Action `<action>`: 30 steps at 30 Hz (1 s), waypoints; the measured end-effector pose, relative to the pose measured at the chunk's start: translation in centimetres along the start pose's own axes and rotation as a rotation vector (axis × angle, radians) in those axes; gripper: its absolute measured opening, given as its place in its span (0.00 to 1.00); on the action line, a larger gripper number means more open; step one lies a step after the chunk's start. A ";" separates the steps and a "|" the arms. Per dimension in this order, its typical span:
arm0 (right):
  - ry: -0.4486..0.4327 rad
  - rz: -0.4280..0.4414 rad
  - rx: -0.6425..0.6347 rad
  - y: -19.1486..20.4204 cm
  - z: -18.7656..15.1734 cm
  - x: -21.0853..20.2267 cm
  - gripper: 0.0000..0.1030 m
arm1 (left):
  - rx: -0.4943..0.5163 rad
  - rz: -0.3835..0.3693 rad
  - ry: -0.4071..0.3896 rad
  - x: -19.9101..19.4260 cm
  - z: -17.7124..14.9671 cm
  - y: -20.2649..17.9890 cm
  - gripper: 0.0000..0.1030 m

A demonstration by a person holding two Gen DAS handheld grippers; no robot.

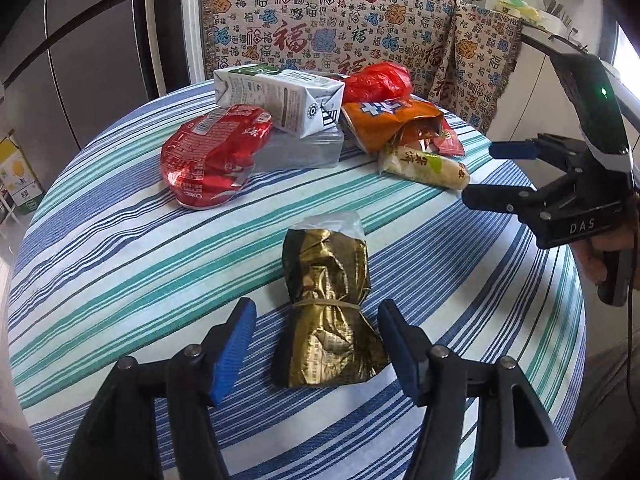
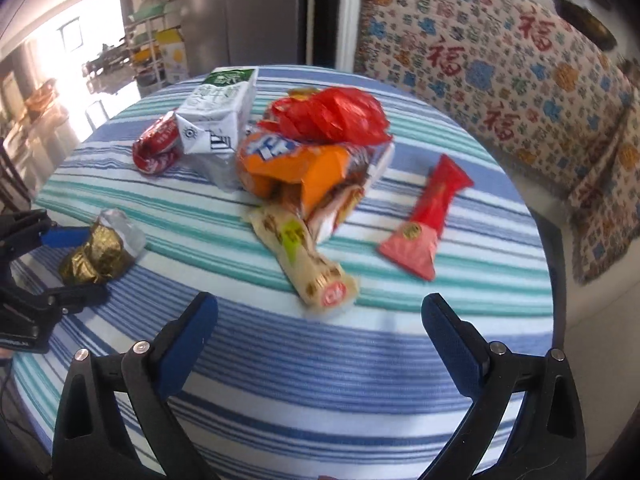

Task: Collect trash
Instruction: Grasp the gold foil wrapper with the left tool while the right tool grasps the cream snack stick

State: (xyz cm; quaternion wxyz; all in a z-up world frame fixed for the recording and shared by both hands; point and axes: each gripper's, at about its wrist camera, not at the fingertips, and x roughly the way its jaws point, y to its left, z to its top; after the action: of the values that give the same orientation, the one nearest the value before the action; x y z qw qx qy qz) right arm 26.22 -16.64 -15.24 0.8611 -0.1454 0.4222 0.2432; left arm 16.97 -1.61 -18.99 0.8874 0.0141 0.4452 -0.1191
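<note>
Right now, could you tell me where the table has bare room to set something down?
Bare cloth lies along the table's near edge, before the right hand-held gripper, and between gold packet and sausage. The far middle is crowded: carton, orange bag, red bag.

"DAS" on right tool (image 1: 480,174)

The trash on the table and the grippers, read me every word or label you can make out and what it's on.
"DAS": on the right gripper.
"Coke": on the crushed red can.
"福": repeated on the patterned cloth behind the table.
Milk carton, orange snack bag, cream wrapper, gold packet: print too small or blurred to read.
</note>
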 end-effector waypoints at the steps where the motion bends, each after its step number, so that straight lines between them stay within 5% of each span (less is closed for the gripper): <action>1: 0.009 0.015 -0.019 0.3 0.7 0.5 0.99 | 0.000 0.002 -0.005 0.0 -0.1 0.0 0.62; 4: 0.053 0.054 -0.052 1.0 1.6 2.4 0.94 | 0.014 0.016 -0.010 0.0 -0.2 -0.3 0.62; 7: 0.131 0.091 -0.043 1.2 1.4 4.3 0.72 | 0.015 0.018 -0.011 0.0 -0.3 -0.3 0.63; 11: 0.109 0.109 0.013 1.4 0.3 3.0 0.39 | 0.008 0.011 -0.012 -0.1 -0.3 -0.1 0.62; 13: 0.119 0.119 0.058 1.8 -0.8 2.0 0.36 | 0.007 0.014 -0.011 -0.1 -0.3 -0.1 0.63; 19: 0.124 0.131 0.096 3.8 -4.2 -0.8 0.39 | 0.003 0.022 -0.007 -0.3 -0.3 -0.1 0.63; 22: 0.133 0.158 0.128 3.9 -4.9 -1.6 0.71 | -0.006 0.003 0.009 -0.7 -0.4 0.3 0.63; 30: 0.161 0.116 0.151 3.1 -1.2 -1.4 0.67 | -0.037 -0.106 -0.004 -2.7 0.5 1.3 0.63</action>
State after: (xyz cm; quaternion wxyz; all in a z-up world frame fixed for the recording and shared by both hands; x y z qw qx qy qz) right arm 23.04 -14.99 -14.94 0.8174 -0.0745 0.5146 0.2480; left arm 16.07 0.14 -16.64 0.8809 -0.0260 0.4455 -0.1579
